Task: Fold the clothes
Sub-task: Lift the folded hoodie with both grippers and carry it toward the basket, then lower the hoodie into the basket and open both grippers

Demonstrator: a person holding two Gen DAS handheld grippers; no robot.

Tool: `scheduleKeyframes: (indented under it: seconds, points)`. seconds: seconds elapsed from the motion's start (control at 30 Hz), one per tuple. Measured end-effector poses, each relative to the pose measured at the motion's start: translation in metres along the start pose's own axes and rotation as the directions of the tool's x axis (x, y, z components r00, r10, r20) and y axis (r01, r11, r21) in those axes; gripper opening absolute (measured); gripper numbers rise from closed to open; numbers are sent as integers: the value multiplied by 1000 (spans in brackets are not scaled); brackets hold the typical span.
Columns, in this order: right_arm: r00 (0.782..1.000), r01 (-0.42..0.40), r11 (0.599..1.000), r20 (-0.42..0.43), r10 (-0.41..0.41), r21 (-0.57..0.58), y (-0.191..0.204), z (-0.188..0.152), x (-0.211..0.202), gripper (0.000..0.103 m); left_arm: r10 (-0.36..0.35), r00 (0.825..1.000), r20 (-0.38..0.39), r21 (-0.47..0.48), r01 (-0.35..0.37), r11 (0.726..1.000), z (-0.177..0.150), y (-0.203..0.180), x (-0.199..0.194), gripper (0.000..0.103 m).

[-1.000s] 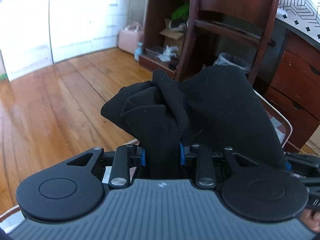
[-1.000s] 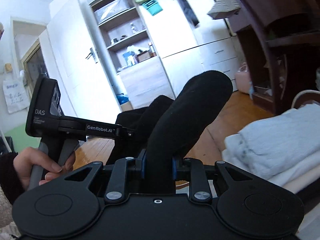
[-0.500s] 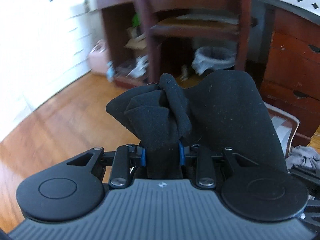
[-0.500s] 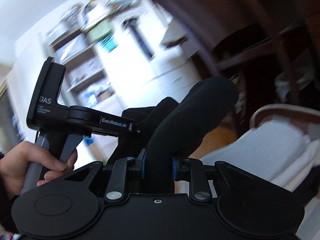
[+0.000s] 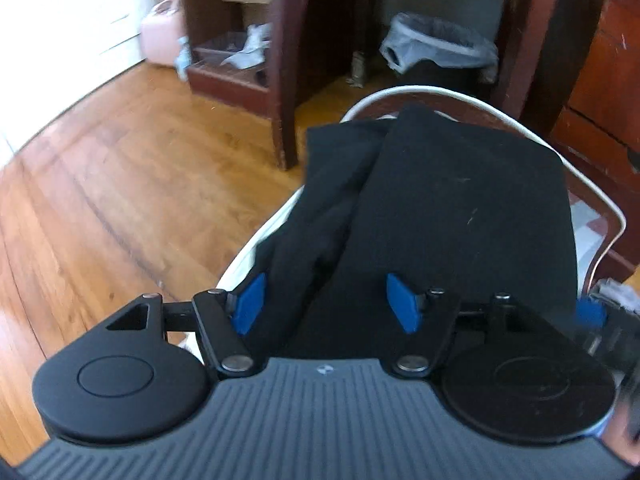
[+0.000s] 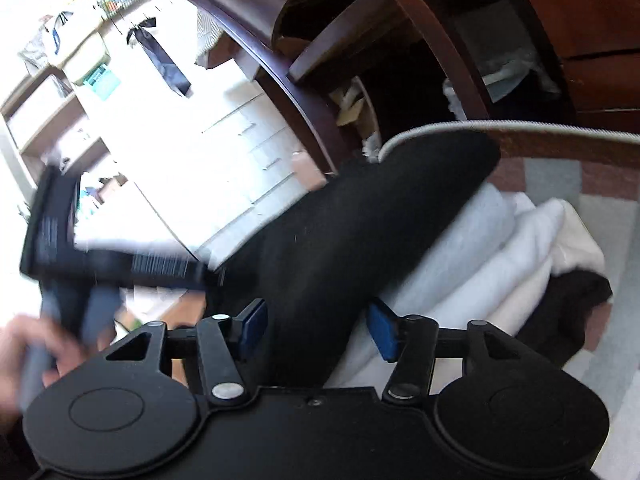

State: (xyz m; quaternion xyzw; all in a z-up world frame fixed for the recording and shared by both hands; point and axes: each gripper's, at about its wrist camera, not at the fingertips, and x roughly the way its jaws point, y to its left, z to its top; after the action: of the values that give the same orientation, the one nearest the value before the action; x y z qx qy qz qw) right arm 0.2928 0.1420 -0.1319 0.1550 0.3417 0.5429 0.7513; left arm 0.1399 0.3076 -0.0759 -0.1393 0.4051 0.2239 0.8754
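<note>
1. We see a basket (image 6: pixel 532 130) with a white-piped rim and a checked lining. Inside it lie folded white and pale cloths (image 6: pixel 516 240), with a dark garment (image 6: pixel 568 312) tucked at their right end.
2. A folded black garment (image 5: pixel 460 216) rests over the basket's near side, on top of the pale cloths; in the left wrist view it covers most of the basket (image 5: pixel 600 200) opening.
3. A bin lined with a pale bag (image 5: pixel 440 46) stands on the wooden floor (image 5: pixel 120 200) beyond the basket, under dark wooden furniture.
4. Our left tongs (image 5: pixel 328 306) stand open, blue pads spread wide. The black garment lies between them and runs forward from them; we cannot tell whether either pad touches the cloth.
5. Our right tongs (image 6: pixel 318 326) are likewise open, with the black garment (image 6: pixel 360 232) passing between the pads, closer to the left pad.
6. The left tongs (image 6: pixel 120 268) show blurred at the left of the right wrist view, held by a hand (image 6: pixel 36 348).
7. The garment's long axis runs away from both tongs toward the far rim of the basket. In the right wrist view it points up and to the right, its rounded folded end near the rim.
</note>
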Motion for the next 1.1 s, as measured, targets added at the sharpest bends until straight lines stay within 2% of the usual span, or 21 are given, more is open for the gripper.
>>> scheduleKeyframes:
  seconds: [0.1, 0.17, 0.23, 0.3, 0.37, 0.4, 0.43, 0.47, 0.5, 0.53, 0.6, 0.67, 0.7, 0.73, 0.8, 0.87, 0.97, 1.03, 1.07, 1.1]
  points:
    - [998, -34, 999, -44, 35, 28, -14, 27, 9, 69, -7, 1000, 5, -37, 7, 999, -16, 20, -11, 70]
    - [996, -22, 997, -87, 28, 69, -25, 42, 23, 70, -38, 999, -20, -99, 36, 994, -25, 35, -8, 71]
    - [996, -34, 988, -77, 46, 147, -40, 48, 32, 70, -90, 996, -26, -182, 84, 980, -34, 50, -4, 71]
    - [995, -54, 970, -64, 71, 237, -52, 56, 41, 70, -160, 987, -13, -280, 150, 948, -43, 65, 1, 71]
    - [995, -68, 949, -51, 88, 308, -61, 62, 50, 70, -243, 970, 16, -392, 230, 891, -48, 78, 14, 71]
    - [996, -67, 953, -44, 84, 296, -61, 66, 56, 70, -262, 964, 35, -409, 253, 877, -49, 79, 19, 71]
    - [996, -66, 956, -36, 80, 285, -61, 70, 62, 63, -275, 960, 54, -418, 272, 867, -50, 79, 24, 69]
    - [997, -58, 966, -30, 68, 253, -58, 74, 67, 44, -246, 967, 64, -378, 251, 891, -47, 72, 25, 69]
    - [999, -23, 990, -23, 26, 141, -44, 76, 70, 22, -216, 973, 75, -338, 229, 913, -44, 65, 27, 68]
    - [1000, 8, 1000, 2, -8, 26, -29, 76, 69, 21, -187, 978, 88, -298, 205, 932, -41, 58, 28, 66]
    - [989, 49, 978, 148, -19, -203, 6, 66, 48, 18, -128, 985, 114, -215, 151, 965, -35, 44, 31, 63]
    - [957, 214, 928, 254, -138, -304, 23, 46, 39, 18, -49, 992, 117, -101, 61, 993, -19, 25, 30, 59]
    - [939, 291, 910, 271, -212, -295, 21, 37, 44, 18, -14, 993, 114, -48, 20, 999, -11, 16, 31, 56]
    - [918, 357, 891, 280, -280, -280, 18, 28, 49, 18, 19, 994, 107, -16, -17, 1000, -3, 8, 34, 54]
    - [901, 413, 885, 239, -362, -216, 2, 20, 63, 19, 70, 992, 102, 28, -73, 997, 9, -2, 38, 49]
    - [899, 414, 894, 231, -372, -170, 1, 23, 61, 19, 120, 986, 116, 58, -127, 990, 16, -9, 41, 42]
    - [924, 362, 925, 177, -338, -120, 8, 40, 58, 18, 207, 967, 151, 121, -225, 967, 19, -16, 44, 40]
    - [935, 344, 928, 137, -326, -140, 8, 48, 59, 19, 192, 972, 137, 73, -204, 976, 19, -7, 41, 40]
    - [932, 359, 919, 111, -344, -164, 4, 49, 60, 28, 171, 976, 136, 49, -179, 983, 20, -3, 38, 40]
    - [928, 371, 909, 102, -358, -191, 0, 50, 60, 41, 151, 979, 138, 28, -156, 987, 20, 0, 33, 41]
